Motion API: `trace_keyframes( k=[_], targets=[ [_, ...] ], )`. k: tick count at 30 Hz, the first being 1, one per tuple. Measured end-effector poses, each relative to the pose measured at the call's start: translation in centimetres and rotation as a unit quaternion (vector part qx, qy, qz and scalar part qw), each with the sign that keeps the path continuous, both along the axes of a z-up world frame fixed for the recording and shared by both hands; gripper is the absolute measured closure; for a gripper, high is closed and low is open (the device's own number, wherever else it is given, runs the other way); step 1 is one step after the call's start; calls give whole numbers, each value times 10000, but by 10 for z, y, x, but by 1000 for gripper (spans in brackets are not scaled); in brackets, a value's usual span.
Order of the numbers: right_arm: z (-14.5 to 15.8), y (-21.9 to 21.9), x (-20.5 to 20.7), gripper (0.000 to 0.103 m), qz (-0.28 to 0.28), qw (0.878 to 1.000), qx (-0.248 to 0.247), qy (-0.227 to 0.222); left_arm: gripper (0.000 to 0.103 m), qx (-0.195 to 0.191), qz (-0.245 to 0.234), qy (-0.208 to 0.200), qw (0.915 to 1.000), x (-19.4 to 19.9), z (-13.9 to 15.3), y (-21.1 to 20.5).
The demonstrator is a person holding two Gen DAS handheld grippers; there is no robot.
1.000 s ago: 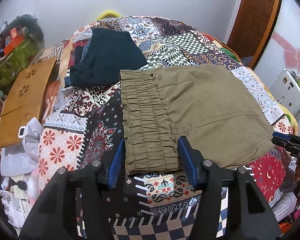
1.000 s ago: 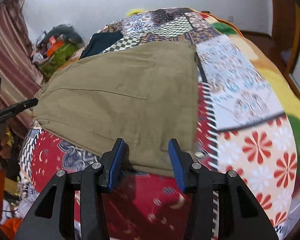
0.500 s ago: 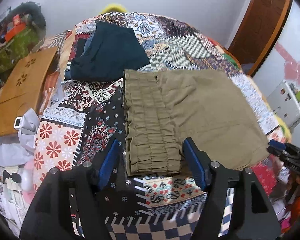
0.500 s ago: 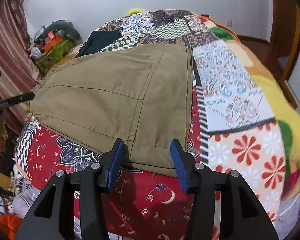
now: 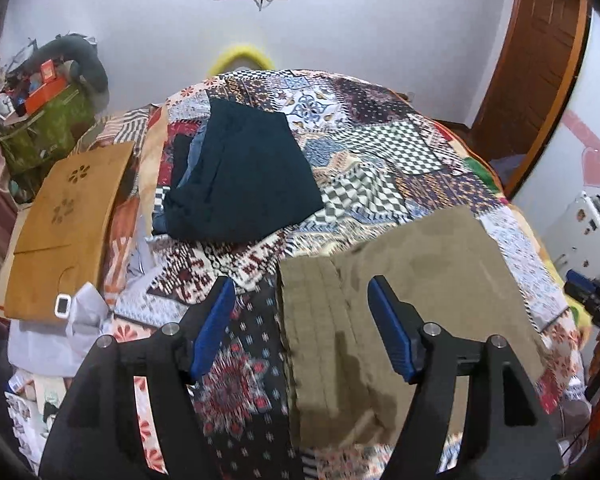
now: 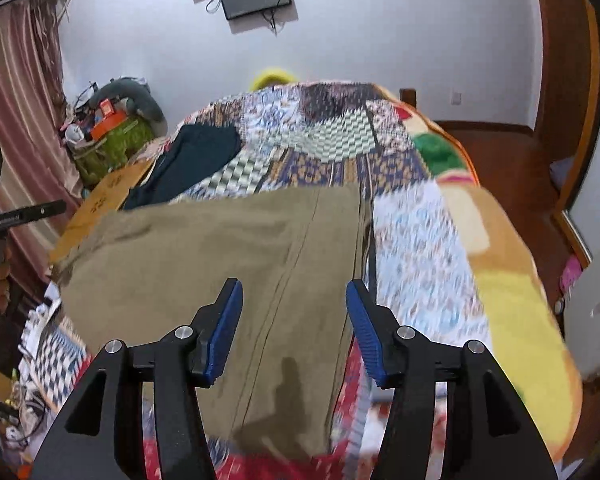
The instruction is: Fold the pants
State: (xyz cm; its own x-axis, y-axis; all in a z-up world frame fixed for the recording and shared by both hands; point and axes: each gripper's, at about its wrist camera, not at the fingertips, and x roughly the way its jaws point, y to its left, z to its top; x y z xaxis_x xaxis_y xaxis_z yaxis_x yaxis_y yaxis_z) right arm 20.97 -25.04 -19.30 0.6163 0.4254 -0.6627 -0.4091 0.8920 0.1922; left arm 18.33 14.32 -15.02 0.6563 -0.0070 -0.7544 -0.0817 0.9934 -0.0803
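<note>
The olive-green folded pants [image 5: 400, 300] lie flat on the patchwork bedspread [image 5: 360, 148], with the gathered waistband [image 5: 320, 328] toward the left. My left gripper [image 5: 302, 320] is open and empty, hovering over the waistband end. My right gripper [image 6: 294, 320] is open and empty over the other end of the pants [image 6: 220, 264], near their right edge. The right gripper also shows at the far right of the left wrist view [image 5: 592, 300].
A folded dark navy garment [image 5: 240, 176] lies farther back on the bed, also in the right wrist view [image 6: 188, 160]. A wooden board [image 5: 60, 228] and a pile of clutter [image 5: 48, 112] are on the left. A door [image 5: 540, 80] is at the right. The bed edge is close below both grippers.
Both grippers have tilted up and moved forward over the pants, so the near edge of the pants now lies under the fingers. Both stay open. The pants have not moved.
</note>
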Motion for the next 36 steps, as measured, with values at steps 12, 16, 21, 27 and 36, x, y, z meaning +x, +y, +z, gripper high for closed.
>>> trace_keyframes(
  k=[12,16,21,27,36],
  targets=[
    [-15,12,101,49,45,9996,57,276,34,-219,36,703,9973,71,-42,8],
    [-34,15,136,49,65,9982,142,578,34,-268,-50,894,9956,79,-58,4],
    [-62,23,177,49,87,9961,66,879,31,-339,-62,1099,9933,86,-79,3],
    [-87,31,216,50,108,9930,-65,1178,29,-470,-47,1070,9931,85,-88,6],
    [-104,48,232,94,318,9885,-647,1332,38,-588,113,782,9951,79,-90,12]
  ],
)
